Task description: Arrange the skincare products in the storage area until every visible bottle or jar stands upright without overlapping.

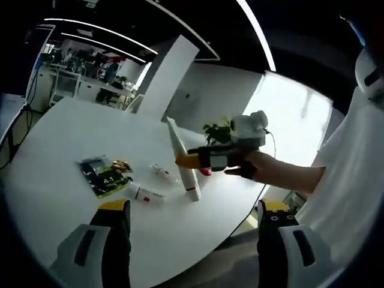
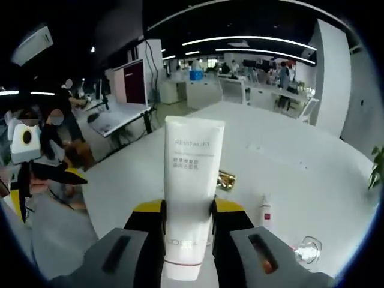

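A tall white tube [image 1: 179,150] stands cap-down and leaning on the white round table [image 1: 66,138], its cap [image 1: 192,193] at the tabletop. My right gripper [image 1: 201,160], held by a hand, is shut on the tube's middle. In the right gripper view the tube [image 2: 193,174] rises between the closed jaws of the right gripper [image 2: 188,217]. A small white tube with a red mark [image 1: 146,194] lies flat on the table, also seen as a small tube [image 2: 265,211]. My left gripper [image 1: 195,237] hangs open over the table's near edge, holding nothing.
A green and black packet [image 1: 105,176] lies left of the small tube, and a small clear item [image 1: 162,172] lies behind it. A gold piece [image 2: 226,180] and a clear round item [image 2: 307,249] lie on the table. A potted plant [image 1: 217,131] stands behind. Office desks fill the background.
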Available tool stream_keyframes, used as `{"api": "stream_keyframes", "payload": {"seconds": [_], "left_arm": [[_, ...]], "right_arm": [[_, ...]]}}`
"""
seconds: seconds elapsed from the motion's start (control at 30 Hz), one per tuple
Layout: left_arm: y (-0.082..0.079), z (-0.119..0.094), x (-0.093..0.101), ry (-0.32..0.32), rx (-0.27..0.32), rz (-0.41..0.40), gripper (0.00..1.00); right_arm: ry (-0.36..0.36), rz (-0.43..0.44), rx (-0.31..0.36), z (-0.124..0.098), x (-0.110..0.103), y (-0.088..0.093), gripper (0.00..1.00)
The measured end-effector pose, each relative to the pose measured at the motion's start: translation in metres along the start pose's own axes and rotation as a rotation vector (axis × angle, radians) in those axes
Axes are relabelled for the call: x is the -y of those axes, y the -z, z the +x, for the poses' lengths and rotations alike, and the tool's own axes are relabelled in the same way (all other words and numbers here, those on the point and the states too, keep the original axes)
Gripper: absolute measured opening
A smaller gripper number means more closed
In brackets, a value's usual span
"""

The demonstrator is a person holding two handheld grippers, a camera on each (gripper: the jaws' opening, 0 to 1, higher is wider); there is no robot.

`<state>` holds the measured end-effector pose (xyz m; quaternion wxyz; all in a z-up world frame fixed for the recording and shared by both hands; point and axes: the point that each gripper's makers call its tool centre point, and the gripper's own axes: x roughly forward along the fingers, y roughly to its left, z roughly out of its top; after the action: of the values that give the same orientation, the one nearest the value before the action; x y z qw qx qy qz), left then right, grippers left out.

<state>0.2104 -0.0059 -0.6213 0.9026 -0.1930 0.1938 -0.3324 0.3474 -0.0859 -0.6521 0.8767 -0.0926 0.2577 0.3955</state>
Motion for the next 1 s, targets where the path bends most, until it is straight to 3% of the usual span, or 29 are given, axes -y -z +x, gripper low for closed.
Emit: {"api": "stream_keyframes", "payload": {"seconds": [0.27, 0.63, 1.0], "left_arm": [[-0.004, 0.006, 0.019, 0.047, -0.016, 0.029, 0.77], [0.0, 0.019, 0.041, 0.101, -0.062, 0.053, 0.77], [-0.009, 0.023, 0.052, 0.131, -0.043, 0.038, 0.75]], "right_arm": [[0.03, 0.041, 0.06, -0.028, -0.015, 0.009, 0.28], [0.048, 0.079, 0.091, -0.051, -0.031, 0.027, 0.28], [0.004, 0.035, 0.134, -0.066, -0.069, 0.031, 0.29]]}}
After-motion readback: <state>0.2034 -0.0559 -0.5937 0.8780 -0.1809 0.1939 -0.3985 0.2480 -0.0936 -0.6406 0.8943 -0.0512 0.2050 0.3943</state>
